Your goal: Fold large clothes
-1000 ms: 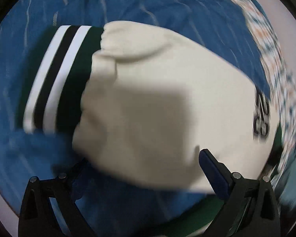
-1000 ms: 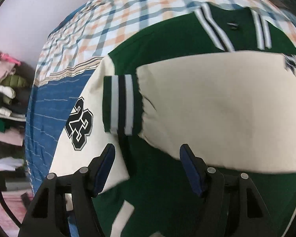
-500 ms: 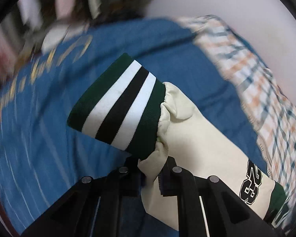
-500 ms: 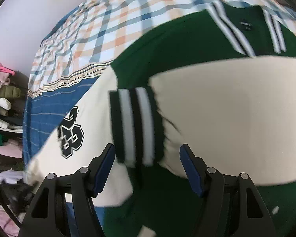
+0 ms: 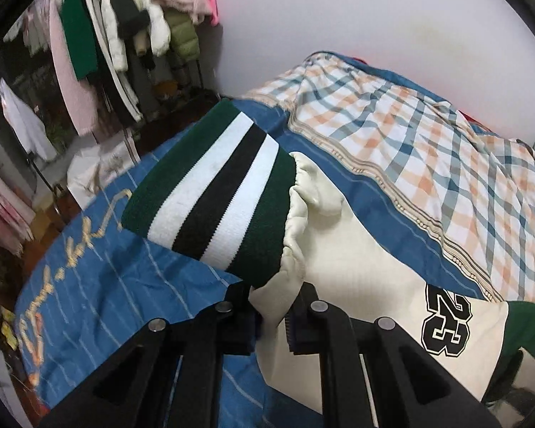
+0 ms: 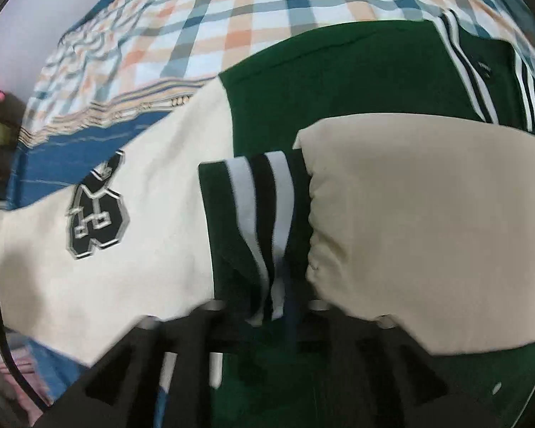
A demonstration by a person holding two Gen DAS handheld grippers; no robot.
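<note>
A green varsity jacket (image 6: 339, 82) with cream sleeves lies on the bed. My left gripper (image 5: 273, 315) is shut on the cream sleeve (image 5: 356, 267) just below its striped cuff (image 5: 214, 192) and holds it lifted; a "23" patch (image 5: 446, 324) shows lower on that sleeve. My right gripper (image 6: 273, 315) is shut on the striped cuff (image 6: 256, 207) of the other cream sleeve (image 6: 428, 221), which lies folded across the green body. The patched sleeve (image 6: 96, 214) lies to the left in the right wrist view.
The bed has a blue cover (image 5: 100, 285) and a plaid sheet (image 5: 428, 149) beyond it. A rack of hanging clothes (image 5: 107, 35) stands past the bed's far left edge. A white wall (image 5: 339, 10) is behind.
Both grippers closed: the left on the cream sleeve by its cuff and lifted it, the right moved forward and closed on the other sleeve's cuff.
</note>
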